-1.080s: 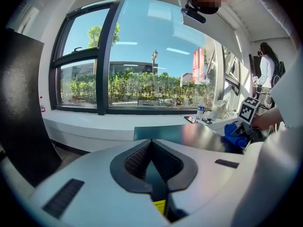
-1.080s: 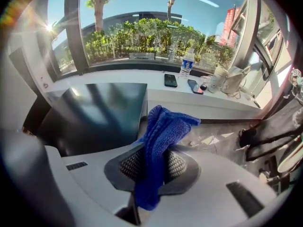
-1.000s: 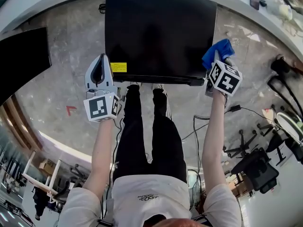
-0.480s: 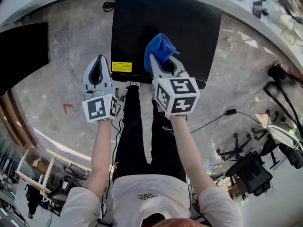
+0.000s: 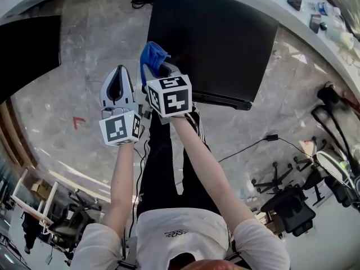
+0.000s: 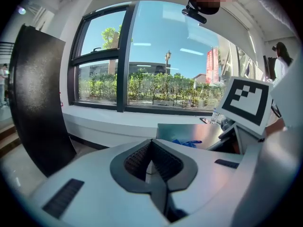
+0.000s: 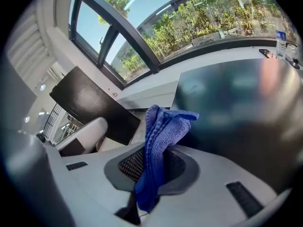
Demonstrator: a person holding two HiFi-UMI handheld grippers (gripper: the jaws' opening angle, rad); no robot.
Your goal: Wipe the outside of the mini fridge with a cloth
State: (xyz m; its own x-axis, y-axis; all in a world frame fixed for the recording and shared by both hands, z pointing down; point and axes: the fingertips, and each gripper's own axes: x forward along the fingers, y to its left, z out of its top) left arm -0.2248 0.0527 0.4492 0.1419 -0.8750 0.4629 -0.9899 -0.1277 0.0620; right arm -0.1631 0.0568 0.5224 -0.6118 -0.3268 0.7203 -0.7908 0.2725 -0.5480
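The black mini fridge point(image 5: 216, 44) stands on the stone floor in front of the person, and I see it from above. My right gripper point(image 5: 159, 71) is at the fridge's near left corner, shut on a blue cloth point(image 5: 152, 54) that bunches out past its fingertips. In the right gripper view the cloth point(image 7: 160, 141) hangs clamped between the jaws, with the fridge's dark surface point(image 7: 236, 108) just beyond. My left gripper point(image 5: 119, 70) hovers to the left of the fridge, shut and holding nothing. Its own view shows its jaws point(image 6: 154, 161) closed, with the cloth point(image 6: 187, 142) to the right.
A second black cabinet point(image 5: 28, 55) stands at the far left. A curved white window ledge point(image 5: 295, 16) behind the fridge carries a phone and bottles. Cables point(image 5: 253, 145) trail over the floor at right, near office chairs point(image 5: 289, 201). A red mark point(image 5: 77, 121) is on the floor.
My right gripper has carried the cloth leftward along the fridge's front, from its right corner to its left corner. The left gripper has stayed where it was.
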